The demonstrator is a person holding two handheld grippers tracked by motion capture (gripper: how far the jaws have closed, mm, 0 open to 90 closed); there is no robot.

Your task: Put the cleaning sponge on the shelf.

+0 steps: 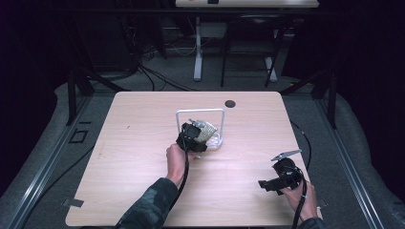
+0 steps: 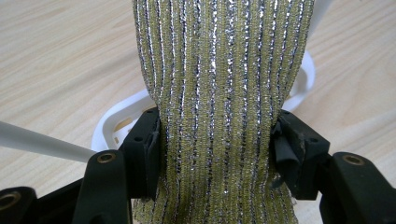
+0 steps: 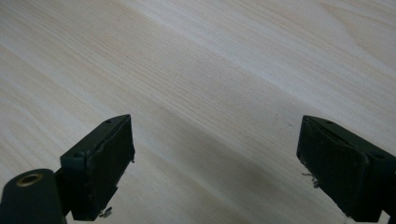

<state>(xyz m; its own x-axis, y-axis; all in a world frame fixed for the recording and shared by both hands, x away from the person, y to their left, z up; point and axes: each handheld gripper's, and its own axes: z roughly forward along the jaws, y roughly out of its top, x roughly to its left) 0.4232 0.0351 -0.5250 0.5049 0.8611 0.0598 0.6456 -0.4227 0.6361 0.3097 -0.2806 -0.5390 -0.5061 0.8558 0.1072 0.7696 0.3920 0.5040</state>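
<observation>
A gold striped cloth (image 2: 219,112) is clamped by the left gripper (image 2: 215,144) at a white rack (image 1: 200,125) near the desk's (image 1: 143,143) middle. The right gripper (image 3: 215,163) is held with jaws apart near the desk's right front corner.

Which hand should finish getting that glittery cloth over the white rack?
Left. Its claw is shut on the cloth at the white rack; the right claw is open over bare table.

The striped cloth (image 2: 219,93) hides most of the white stand (image 2: 116,121), seemingly.

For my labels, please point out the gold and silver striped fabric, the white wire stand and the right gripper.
gold and silver striped fabric (image 2: 215,93), left gripper view, middle.
white wire stand (image 1: 200,111), high view, top bar.
right gripper (image 3: 215,163), right gripper view, between fingers.
</observation>
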